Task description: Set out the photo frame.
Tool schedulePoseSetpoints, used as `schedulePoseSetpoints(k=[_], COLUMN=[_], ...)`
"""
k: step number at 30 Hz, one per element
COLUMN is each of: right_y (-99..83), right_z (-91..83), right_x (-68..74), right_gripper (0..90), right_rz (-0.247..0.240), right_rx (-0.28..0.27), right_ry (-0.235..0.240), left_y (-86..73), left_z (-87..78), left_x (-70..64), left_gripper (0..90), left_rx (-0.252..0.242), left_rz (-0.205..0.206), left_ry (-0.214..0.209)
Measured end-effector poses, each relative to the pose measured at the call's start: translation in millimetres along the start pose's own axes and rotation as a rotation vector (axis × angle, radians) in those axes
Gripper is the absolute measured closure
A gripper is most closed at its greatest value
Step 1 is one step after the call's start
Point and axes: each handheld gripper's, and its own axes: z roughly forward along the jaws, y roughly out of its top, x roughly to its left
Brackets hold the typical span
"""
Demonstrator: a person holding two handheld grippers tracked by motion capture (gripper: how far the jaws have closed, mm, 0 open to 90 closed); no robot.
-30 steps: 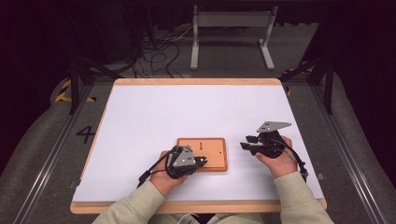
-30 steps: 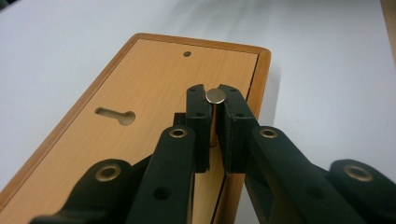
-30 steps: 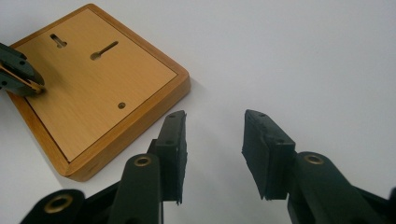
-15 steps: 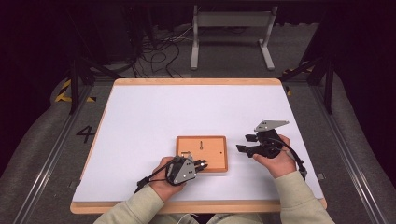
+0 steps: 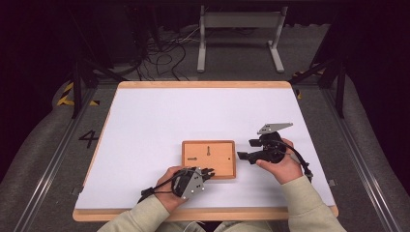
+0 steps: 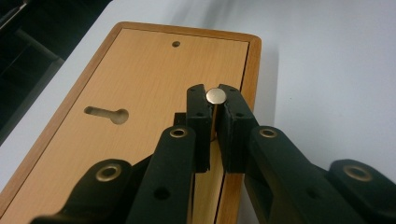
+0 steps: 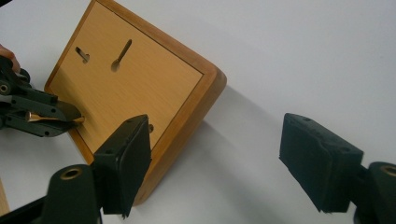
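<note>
A small wooden board (image 5: 209, 159) with two keyhole slots lies flat on the white table (image 5: 159, 121). My left gripper (image 5: 207, 173) is at the board's near edge, shut on a thin metal pin (image 6: 215, 96) whose round flat head shows between the pads. The left gripper view has the pin over the board (image 6: 140, 84), close to its rim, with one keyhole slot (image 6: 106, 113) to the left. My right gripper (image 5: 245, 149) is open just off the board's right edge, its jaws wide apart with nothing between them. In the right gripper view (image 7: 219, 140) I see the board (image 7: 140, 79), the left gripper (image 7: 56, 116) and the pin (image 7: 49, 117).
The table's wooden border (image 5: 203, 84) runs along the far side. Beyond it stand a metal frame (image 5: 239, 36) and loose cables (image 5: 164, 53) on the dark floor. White tabletop stretches behind and to the left of the board.
My left gripper has drawn back from over the board's left part to its near edge. The right gripper has shifted slightly left toward the board.
</note>
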Motion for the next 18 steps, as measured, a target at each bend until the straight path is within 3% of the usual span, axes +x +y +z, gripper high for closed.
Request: schedulePoseSetpoints(k=[12, 18], right_y=[3.9, 8.6], right_z=[27.7, 47.3], right_x=[1.9, 3.4], right_gripper=[19.3, 19.2], right_rz=[0.047, 0.078], right_rx=[0.036, 0.044], right_ry=[0.059, 0.115], left_y=[-0.3, -0.4], left_z=[0.2, 0.1], left_x=[0.1, 0.0], left_gripper=[84.0, 84.0], left_rx=[0.001, 0.001], left_rz=[-0.001, 0.001], left_ry=[0.001, 0.001])
